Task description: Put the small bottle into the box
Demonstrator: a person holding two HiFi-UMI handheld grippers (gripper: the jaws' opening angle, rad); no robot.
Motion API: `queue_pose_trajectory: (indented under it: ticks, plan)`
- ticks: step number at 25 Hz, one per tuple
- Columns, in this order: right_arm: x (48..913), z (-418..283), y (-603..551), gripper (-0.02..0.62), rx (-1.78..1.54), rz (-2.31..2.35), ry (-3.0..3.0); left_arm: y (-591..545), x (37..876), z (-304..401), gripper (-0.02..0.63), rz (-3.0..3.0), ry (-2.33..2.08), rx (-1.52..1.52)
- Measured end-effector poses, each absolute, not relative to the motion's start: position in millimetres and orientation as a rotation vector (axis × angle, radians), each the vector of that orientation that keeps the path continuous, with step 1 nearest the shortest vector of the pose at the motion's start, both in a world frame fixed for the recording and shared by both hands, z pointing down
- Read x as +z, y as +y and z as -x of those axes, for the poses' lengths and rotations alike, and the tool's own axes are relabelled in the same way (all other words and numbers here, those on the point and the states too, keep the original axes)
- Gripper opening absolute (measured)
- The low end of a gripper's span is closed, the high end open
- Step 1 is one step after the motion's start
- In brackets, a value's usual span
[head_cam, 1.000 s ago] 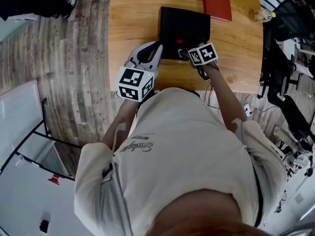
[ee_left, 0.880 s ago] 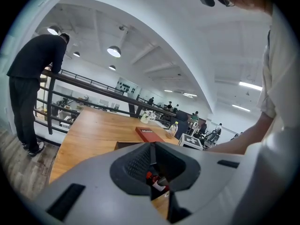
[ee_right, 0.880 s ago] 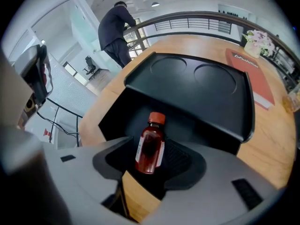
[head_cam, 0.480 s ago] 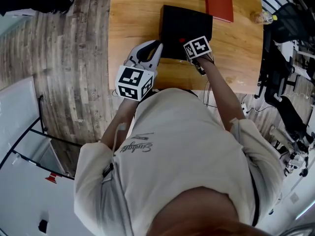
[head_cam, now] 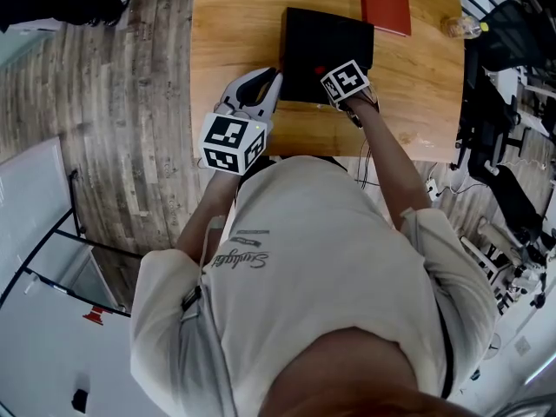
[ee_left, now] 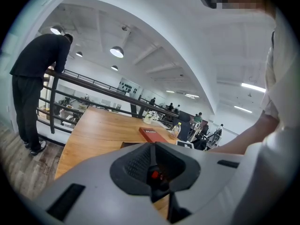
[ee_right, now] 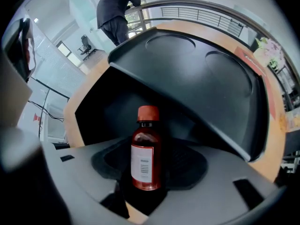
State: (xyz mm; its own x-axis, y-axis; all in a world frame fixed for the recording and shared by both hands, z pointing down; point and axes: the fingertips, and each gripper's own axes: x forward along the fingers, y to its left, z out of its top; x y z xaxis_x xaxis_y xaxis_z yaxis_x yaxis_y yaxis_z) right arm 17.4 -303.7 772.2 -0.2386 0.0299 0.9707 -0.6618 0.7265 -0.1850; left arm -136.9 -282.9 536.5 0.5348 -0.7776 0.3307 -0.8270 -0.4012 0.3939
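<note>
The small brown bottle (ee_right: pixel 146 158), with a red cap and a white label, stands upright between the pads of my right gripper (ee_right: pixel 149 168). Those jaws are opening, and a gap shows at the bottle's right side. Just behind it is the black box (ee_right: pixel 197 78), whose lid with two round dents slants up over a dark inside. In the head view the right gripper (head_cam: pixel 321 71) is at the near edge of the box (head_cam: pixel 326 33), and only the red cap (head_cam: pixel 319 69) shows. My left gripper (head_cam: pixel 271 81) rests left of the box, its jaws together and empty.
A red book (head_cam: pixel 383 3) lies on the wooden table (head_cam: pixel 234 24) behind the box. A clear plastic bottle (head_cam: pixel 460 27) is at the table's far right edge. A person in black (ee_left: pixel 37 78) leans on a railing past the table's left side.
My right gripper has moved forward and left to the box's near edge with the bottle. The left gripper has shifted slightly.
</note>
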Motion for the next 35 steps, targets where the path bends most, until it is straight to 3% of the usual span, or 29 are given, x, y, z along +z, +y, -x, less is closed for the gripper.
queue_pose_trajectory:
  ticks: [18, 35]
  plan:
    - [748.5, -14.5, -287.4, 0.213, 0.69, -0.55, -1.911, -268.4, 491.4, 149.3, 0.041, -2.322, -1.419, 0.165]
    - [597.4, -36.3, -285.7, 0.213, 0.658, -0.829, -2.42, -256.4, 464.8, 116.5, 0.041, -2.395, -1.403, 0.222]
